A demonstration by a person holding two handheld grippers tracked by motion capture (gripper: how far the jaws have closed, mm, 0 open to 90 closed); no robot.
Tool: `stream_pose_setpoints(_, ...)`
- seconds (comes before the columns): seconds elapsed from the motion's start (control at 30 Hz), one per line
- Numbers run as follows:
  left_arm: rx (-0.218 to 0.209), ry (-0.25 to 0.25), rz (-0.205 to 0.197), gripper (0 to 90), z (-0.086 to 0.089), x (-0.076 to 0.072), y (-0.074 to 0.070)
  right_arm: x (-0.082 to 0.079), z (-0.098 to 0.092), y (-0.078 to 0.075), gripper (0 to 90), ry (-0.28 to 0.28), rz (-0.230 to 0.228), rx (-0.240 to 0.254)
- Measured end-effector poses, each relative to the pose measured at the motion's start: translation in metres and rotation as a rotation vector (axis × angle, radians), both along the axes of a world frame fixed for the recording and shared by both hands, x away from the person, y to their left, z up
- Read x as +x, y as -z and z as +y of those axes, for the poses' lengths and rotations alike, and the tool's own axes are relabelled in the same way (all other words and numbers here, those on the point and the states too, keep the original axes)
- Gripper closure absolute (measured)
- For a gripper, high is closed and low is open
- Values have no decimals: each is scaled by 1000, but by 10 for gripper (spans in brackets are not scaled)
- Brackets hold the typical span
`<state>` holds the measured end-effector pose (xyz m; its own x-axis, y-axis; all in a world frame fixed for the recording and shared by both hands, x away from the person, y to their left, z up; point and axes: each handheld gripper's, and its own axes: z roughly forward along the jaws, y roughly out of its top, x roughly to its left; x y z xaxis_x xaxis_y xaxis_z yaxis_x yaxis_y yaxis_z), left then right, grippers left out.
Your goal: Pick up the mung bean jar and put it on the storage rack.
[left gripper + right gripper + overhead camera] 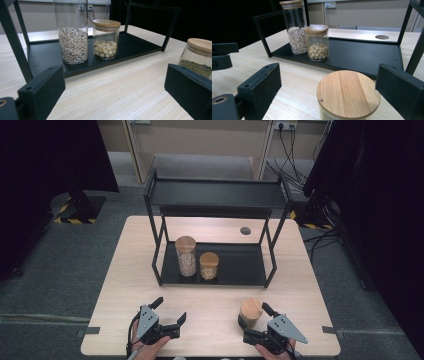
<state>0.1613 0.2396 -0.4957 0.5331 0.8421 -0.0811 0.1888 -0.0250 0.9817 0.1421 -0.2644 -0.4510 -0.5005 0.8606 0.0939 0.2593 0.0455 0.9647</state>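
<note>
Black shelf rack (272, 265) on pale wood-grain table (125, 285); clear glass jars with tan wooden lids: tall jar (186, 256) beige-speckled grains, short jar (209, 265) cream beads, near jar (197, 60) dark green contents.

No readable text, labels, brands or numbers on anything in view.

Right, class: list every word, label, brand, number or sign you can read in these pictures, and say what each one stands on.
None: no readable text anywhere.
Tall jar, short jar and the wooden-lidded jar by the right tool: no labels.
Black rack: unmarked.
Yellow-and-black hazard stripes on the floor: a pattern, no wording.
</note>
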Motion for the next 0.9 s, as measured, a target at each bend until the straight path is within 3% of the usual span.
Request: stream_pose_setpoints(0.9,4,14,-12,27,-1,0,0,-2,1,3,66,36,5,-26)
